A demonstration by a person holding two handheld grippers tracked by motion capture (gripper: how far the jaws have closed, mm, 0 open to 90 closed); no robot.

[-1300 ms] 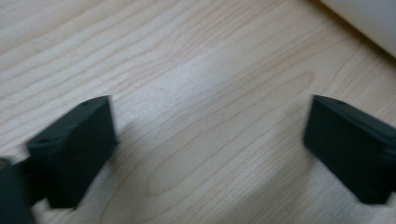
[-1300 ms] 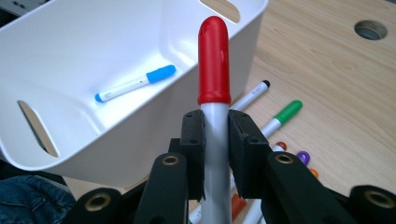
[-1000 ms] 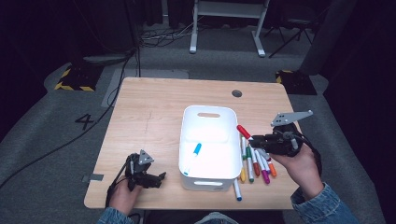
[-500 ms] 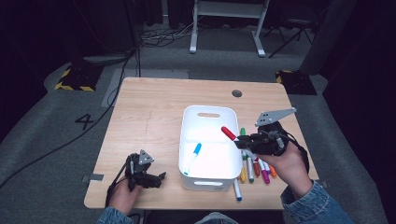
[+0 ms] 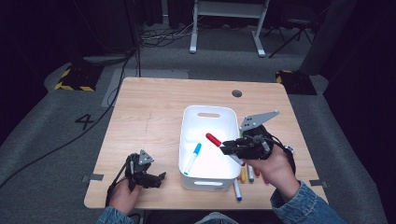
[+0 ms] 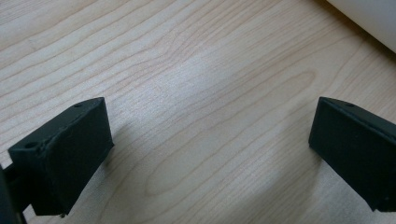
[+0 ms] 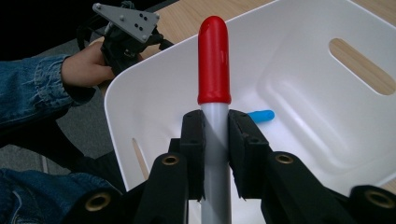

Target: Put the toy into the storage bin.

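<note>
Pale wood bench (image 5: 154, 112) on grey floor (image 5: 56, 140) (dark room beyond): right gripper (image 5: 223, 146) clamps the red-capped marker (image 5: 219, 143) above the white bin (image 5: 207, 116); left gripper (image 5: 159, 179) rests, fingers apart.

A marker (image 5: 192, 158) lies in the bin (image 5: 208, 113) mid-table (image 5: 154, 107); more markers (image 5: 247, 175) lie right of it.

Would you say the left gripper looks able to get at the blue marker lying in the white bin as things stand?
Probably yes: the left gripper is open and empty beside the white bin, whose top is open above the blue marker.
</note>
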